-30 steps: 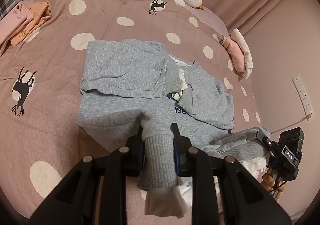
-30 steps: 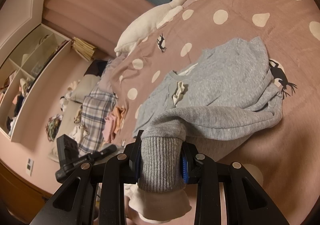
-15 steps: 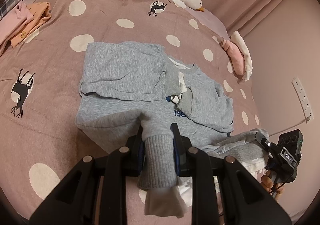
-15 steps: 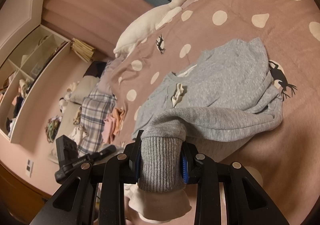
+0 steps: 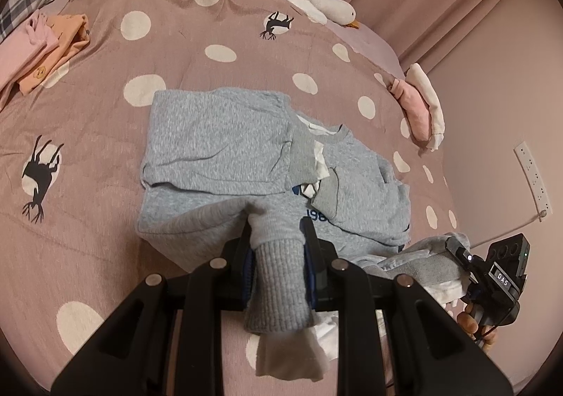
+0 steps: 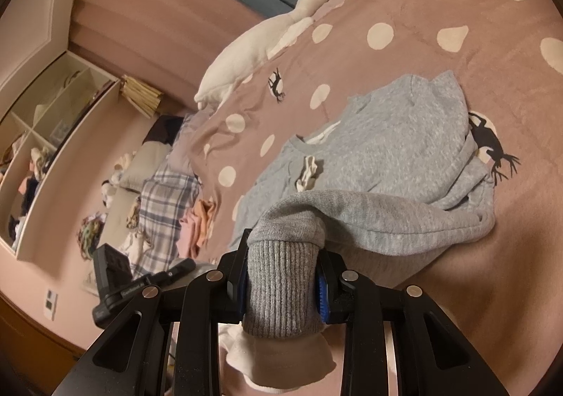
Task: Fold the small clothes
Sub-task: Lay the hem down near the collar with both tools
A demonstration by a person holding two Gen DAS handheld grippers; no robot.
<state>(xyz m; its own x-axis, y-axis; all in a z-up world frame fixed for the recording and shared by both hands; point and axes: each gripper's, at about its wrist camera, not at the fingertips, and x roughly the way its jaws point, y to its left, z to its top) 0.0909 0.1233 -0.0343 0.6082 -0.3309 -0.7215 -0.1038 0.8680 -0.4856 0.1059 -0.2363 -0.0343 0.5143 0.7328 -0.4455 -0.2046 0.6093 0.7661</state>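
Note:
A small grey sweatshirt [image 5: 225, 146] lies on the pink spotted bedspread [image 5: 105, 86], both sleeves folded across its chest. My left gripper [image 5: 276, 237] is shut on the ribbed hem at the sweatshirt's left bottom corner, lifted off the bed. My right gripper [image 6: 283, 255] is shut on the ribbed hem at the other bottom corner; the sweatshirt [image 6: 380, 157] stretches away from it. A white inner layer hangs below each pinched hem. The right gripper also shows in the left wrist view [image 5: 492, 276].
Folded pink and orange clothes [image 5: 42, 44] lie at the far left. A pink and white folded pile [image 5: 420, 107] sits at the bed's right edge. A white goose plush [image 6: 267, 33] lies at the head. A wall shelf [image 6: 42, 135] stands beyond the bed.
Both grippers have drawn slightly back and up with the hem, so the sweatshirt looks a little farther away. The grips are unchanged.

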